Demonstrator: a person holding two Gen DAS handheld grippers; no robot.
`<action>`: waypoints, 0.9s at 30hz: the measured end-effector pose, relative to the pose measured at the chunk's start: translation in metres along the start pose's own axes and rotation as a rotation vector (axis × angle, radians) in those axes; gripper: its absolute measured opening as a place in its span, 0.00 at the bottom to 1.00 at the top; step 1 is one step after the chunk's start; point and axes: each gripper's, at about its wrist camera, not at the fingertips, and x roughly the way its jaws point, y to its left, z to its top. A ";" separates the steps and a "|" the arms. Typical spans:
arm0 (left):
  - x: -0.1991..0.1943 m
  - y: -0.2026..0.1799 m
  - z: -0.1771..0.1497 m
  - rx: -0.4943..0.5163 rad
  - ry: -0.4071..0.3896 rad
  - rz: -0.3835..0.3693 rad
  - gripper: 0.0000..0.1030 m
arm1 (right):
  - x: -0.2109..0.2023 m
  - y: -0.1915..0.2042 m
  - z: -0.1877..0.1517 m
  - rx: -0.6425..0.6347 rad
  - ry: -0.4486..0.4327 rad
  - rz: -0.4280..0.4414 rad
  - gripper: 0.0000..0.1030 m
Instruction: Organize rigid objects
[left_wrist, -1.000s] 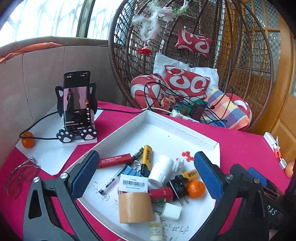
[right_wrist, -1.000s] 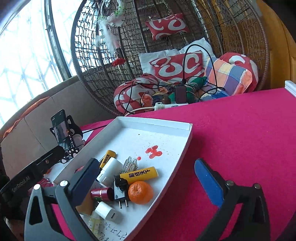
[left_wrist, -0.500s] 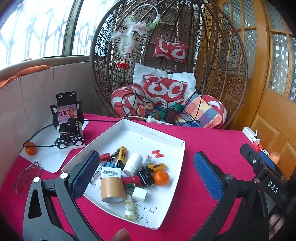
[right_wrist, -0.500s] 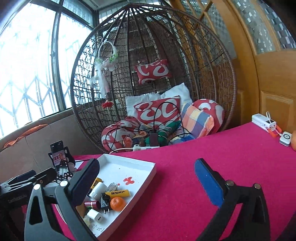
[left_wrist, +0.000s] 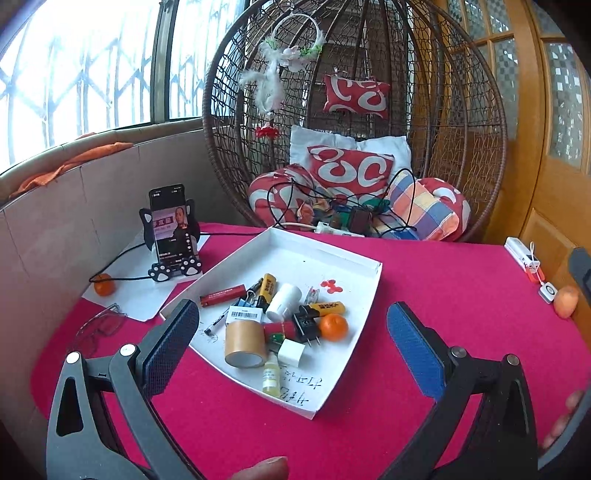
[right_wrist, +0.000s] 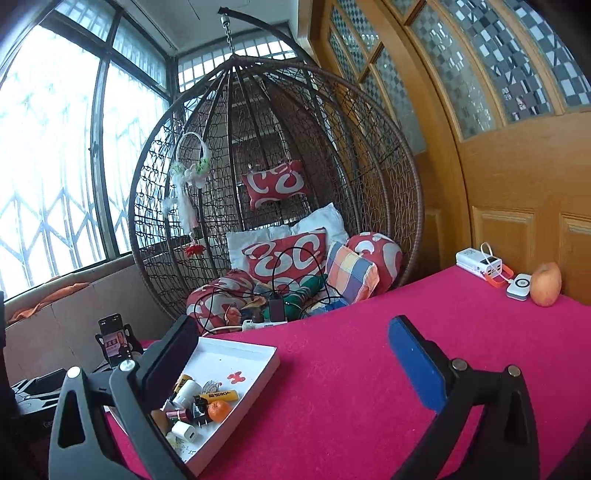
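Red cloth (right_wrist: 351, 387) beside tray rim (right_wrist: 255, 384)

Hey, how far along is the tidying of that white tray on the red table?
Done: nothing that shows; the tape roll, small orange, white charger cube and markers lie jumbled in the white tray. In hand: nothing; the left tongs and right tongs are open and empty, above the table. Left: apparently all the sorting.
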 end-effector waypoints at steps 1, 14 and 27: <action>-0.002 -0.001 0.000 0.003 0.000 0.005 1.00 | -0.007 0.001 0.001 -0.005 -0.011 0.003 1.00; -0.023 -0.002 -0.012 -0.012 0.030 0.008 1.00 | -0.044 -0.006 0.000 0.042 -0.035 0.028 1.00; -0.041 -0.011 -0.032 0.015 0.013 0.029 1.00 | -0.060 -0.020 -0.003 0.087 -0.052 -0.026 1.00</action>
